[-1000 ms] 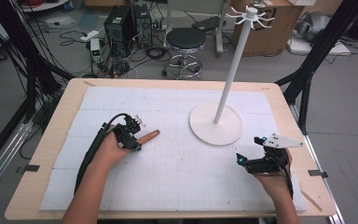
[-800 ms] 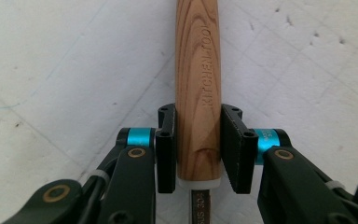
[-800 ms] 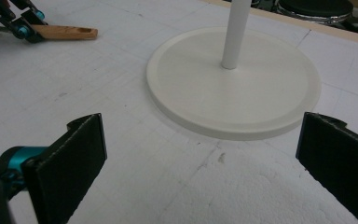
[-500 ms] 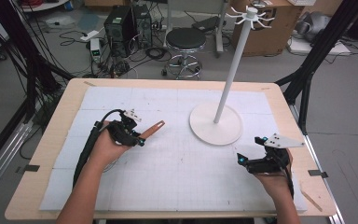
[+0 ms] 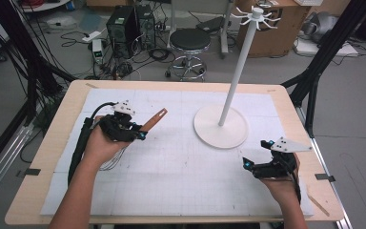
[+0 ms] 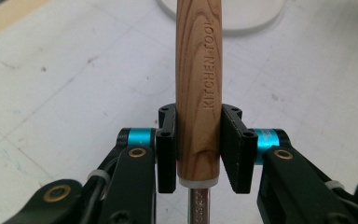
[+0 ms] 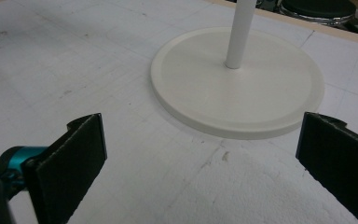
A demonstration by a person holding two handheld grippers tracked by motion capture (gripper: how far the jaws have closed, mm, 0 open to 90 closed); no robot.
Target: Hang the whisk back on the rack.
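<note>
My left tongs sit toward the table's left edge, clamped on the wooden-handled kitchen tool low on its handle, just above the metal shank. The handle's long axis runs up and away from the tongs toward the far right, its free end pointing at the white stand. I judge the left hand the nearer one to the stand's pole, with bare mat between. The stand's round base sits right of the table's middle, toward the far edge. My right tongs rest near the right front corner, spread wide and holding nothing, facing the base across open mat.
</note>
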